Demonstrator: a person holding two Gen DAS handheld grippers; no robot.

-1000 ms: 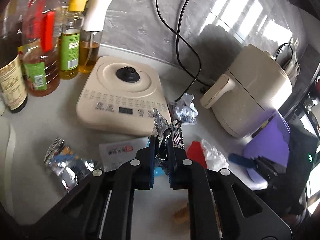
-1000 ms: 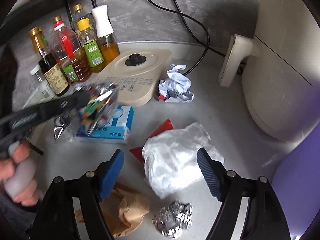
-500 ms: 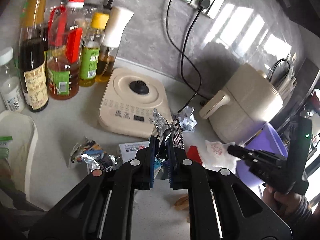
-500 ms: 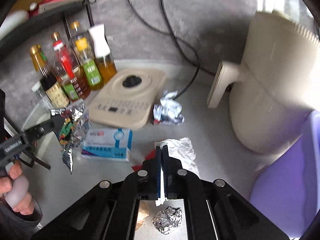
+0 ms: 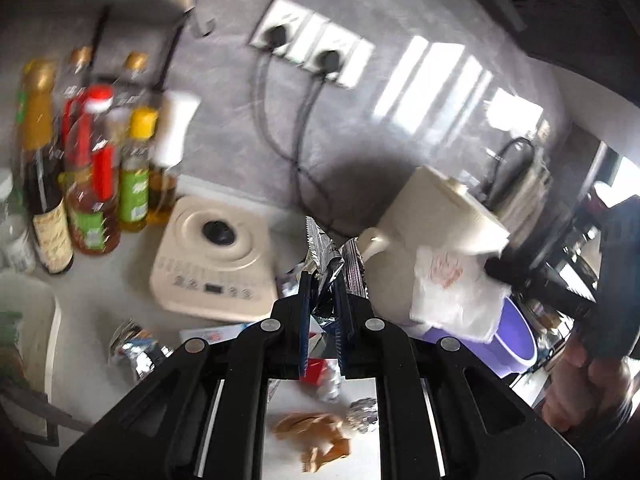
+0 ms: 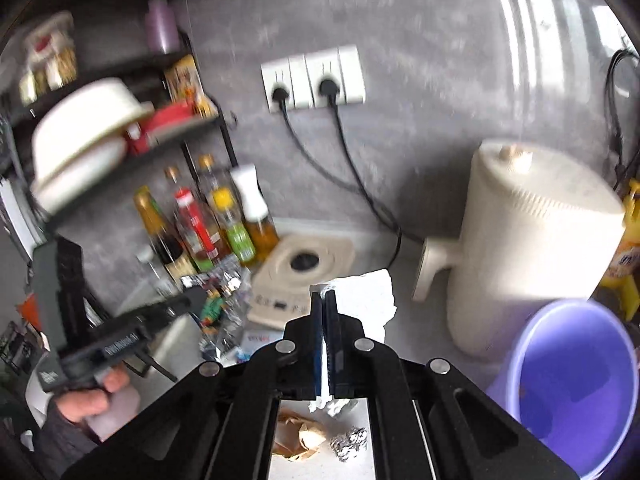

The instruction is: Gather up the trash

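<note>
My left gripper (image 5: 323,300) is shut on a silver foil snack wrapper (image 5: 326,256) and holds it high above the counter; it also shows in the right wrist view (image 6: 218,292). My right gripper (image 6: 325,320) is shut on a white crumpled napkin (image 6: 366,296), lifted above the counter; in the left wrist view the napkin (image 5: 452,292) hangs near the purple bin (image 5: 516,344). The purple bin (image 6: 568,384) stands at the lower right. A brown paper scrap (image 6: 298,438) and a foil ball (image 6: 352,442) lie on the counter below.
A cream induction cooker (image 5: 212,268) and a cream air fryer (image 6: 532,256) stand on the counter. Oil and sauce bottles (image 5: 100,184) line the left. Another foil wrapper (image 5: 136,354) and a tissue pack (image 5: 216,334) lie near the front. Cords run to wall sockets (image 6: 312,80).
Both grippers have risen well above the counter. The right gripper closed on the white napkin and lifted it toward the purple bin. The left still holds the foil wrapper.
</note>
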